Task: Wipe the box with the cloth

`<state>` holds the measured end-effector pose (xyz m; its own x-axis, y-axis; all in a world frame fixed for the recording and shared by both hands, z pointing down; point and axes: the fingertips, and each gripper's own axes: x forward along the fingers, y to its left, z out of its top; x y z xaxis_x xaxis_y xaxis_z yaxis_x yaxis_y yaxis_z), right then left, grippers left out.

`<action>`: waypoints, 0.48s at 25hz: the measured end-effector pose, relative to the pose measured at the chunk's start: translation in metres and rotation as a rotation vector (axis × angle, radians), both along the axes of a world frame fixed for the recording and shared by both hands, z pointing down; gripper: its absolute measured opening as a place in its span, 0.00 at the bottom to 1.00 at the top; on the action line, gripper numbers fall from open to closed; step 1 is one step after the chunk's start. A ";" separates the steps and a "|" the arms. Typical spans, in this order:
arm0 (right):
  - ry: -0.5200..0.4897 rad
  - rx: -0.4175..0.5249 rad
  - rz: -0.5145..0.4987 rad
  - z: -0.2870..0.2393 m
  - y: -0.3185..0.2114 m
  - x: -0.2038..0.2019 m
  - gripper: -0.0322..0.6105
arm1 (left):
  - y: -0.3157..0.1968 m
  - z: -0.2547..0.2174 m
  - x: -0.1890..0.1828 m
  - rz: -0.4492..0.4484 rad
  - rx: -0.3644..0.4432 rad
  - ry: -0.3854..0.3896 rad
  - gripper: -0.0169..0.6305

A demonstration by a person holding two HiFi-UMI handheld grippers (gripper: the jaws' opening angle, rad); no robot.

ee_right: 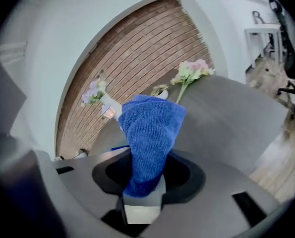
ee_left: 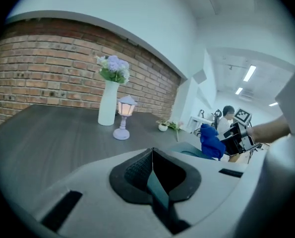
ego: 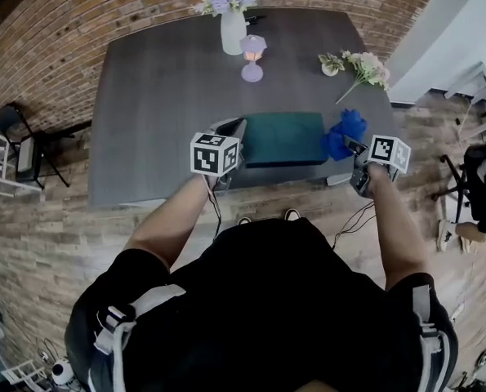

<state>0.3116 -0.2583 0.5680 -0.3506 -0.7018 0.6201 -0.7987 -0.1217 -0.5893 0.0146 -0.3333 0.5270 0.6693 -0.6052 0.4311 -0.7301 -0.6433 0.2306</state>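
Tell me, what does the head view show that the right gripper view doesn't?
Only the head view shows the whole top of the teal box and the person's arms. Only the right gripper view shows the jaws of the right gripper pinched shut on the blue cloth. Both show that cloth, the loose flower sprig and the white vase.

One box, one cloth, one vase, one lamp.

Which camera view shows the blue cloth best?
The right gripper view: the blue cloth fills its middle, clamped in the right gripper. The head view shows it small, at the right end of the box; the left gripper view, small and far.
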 end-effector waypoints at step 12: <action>-0.221 0.160 -0.194 -0.074 -0.019 -0.088 0.29 | 0.006 -0.005 -0.008 -0.041 -0.005 -0.004 0.04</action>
<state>0.2237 -0.2770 0.4944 -0.6012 -0.6909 0.4015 -0.6486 0.1284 -0.7503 0.0061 -0.3272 0.5217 0.6419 -0.6303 0.4367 -0.7570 -0.6115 0.2302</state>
